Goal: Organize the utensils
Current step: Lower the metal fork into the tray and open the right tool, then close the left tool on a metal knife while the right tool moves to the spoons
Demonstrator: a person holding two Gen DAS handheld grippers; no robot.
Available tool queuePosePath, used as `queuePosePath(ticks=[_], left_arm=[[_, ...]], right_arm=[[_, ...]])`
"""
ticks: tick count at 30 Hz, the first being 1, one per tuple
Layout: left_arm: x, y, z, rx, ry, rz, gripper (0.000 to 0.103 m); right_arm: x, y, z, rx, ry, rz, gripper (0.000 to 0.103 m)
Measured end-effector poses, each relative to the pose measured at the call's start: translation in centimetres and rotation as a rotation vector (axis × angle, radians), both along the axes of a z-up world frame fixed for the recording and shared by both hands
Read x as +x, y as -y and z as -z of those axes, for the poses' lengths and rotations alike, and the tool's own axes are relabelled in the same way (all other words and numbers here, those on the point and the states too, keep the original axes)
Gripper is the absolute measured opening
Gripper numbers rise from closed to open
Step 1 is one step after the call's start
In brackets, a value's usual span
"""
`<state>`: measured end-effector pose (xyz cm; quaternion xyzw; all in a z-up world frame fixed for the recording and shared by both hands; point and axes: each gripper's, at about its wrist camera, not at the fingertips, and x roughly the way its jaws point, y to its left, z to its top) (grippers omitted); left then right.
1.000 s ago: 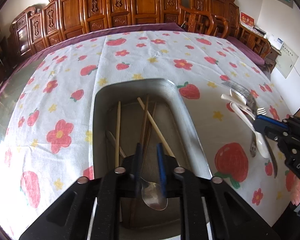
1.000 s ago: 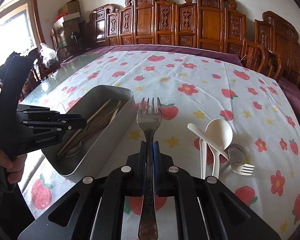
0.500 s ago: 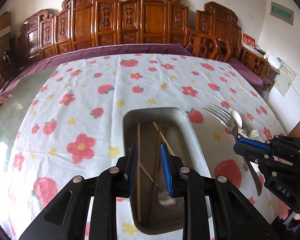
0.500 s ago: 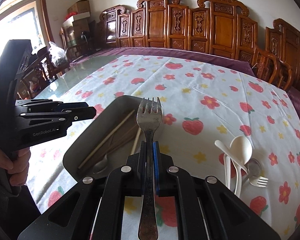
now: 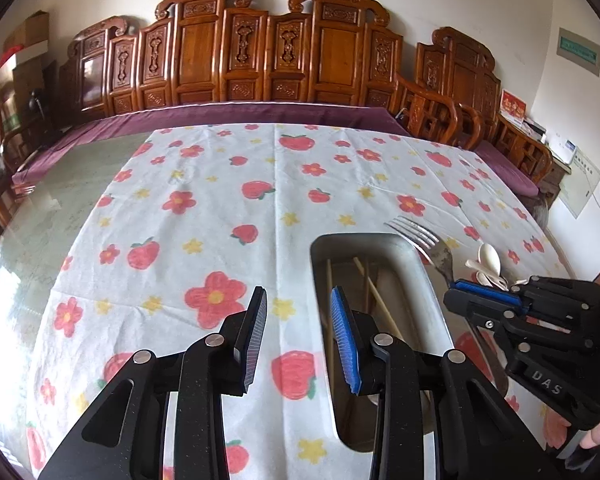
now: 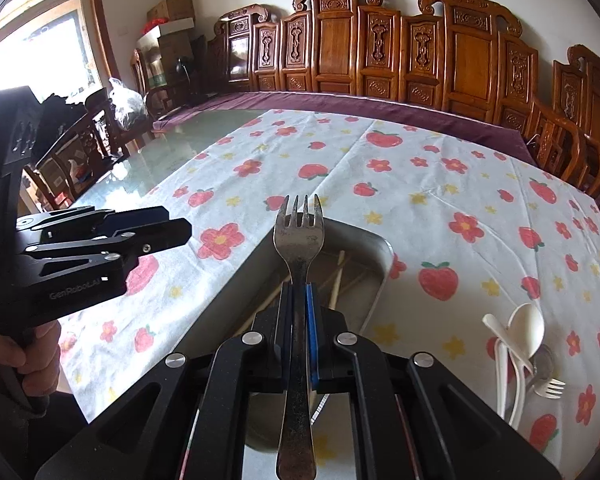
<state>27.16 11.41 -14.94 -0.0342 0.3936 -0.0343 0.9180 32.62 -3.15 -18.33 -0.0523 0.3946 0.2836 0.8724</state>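
**Camera placement, both wrist views**

Left wrist view: taken from behind the left gripper [image 5: 298,336], whose fingers fill the lower centre of the frame. The flowered tablecloth [image 5: 220,208] is looked down on obliquely, with the carved wooden chairs [image 5: 260,52] across the top. The metal tray [image 5: 428,280] is seen close, at lower right.

Right wrist view: taken from behind the right gripper [image 6: 299,300], similarly tilted downward, the chairs again along the top and a window [image 6: 32,60] at upper left.

Shared: tray, tablecloth and chairs are covered by both. Each gripper is caught in the other's view, at the right edge and the left edge respectively.
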Motion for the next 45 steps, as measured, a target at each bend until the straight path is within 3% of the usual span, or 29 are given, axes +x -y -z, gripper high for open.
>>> queuePosePath(ticks=[20,32,36,43,45], left_arm=[[-0.2,-3.9,-0.5,-0.007,0.008,-0.072,0.032],[-0.1,-3.2,-0.3,-0.003,0.008,-0.06,0.032],[0.0,-2.0,-0.3,-0.008,0.008,-0.037,0.032],[0.4,2.3,-0.4,-0.009,0.012,0.036,0.033],[0.5,3.7,-0.4,-0.009,0.012,0.059,0.039]], right_arm=[[2.5,-3.7,6.5,-0.091,-0.113,0.028,0.008],[2.1,-3.2,5.9,-0.089,-0.113,0.011,0.009],[1.3,-1.3,3.9,-0.064,-0.074,0.01,0.009],[-1.0,6.6,0.5,-0.085,0.012,0.075,0.009],[-1.8,9.5,0.2,-0.109,0.022,0.111,0.009]])
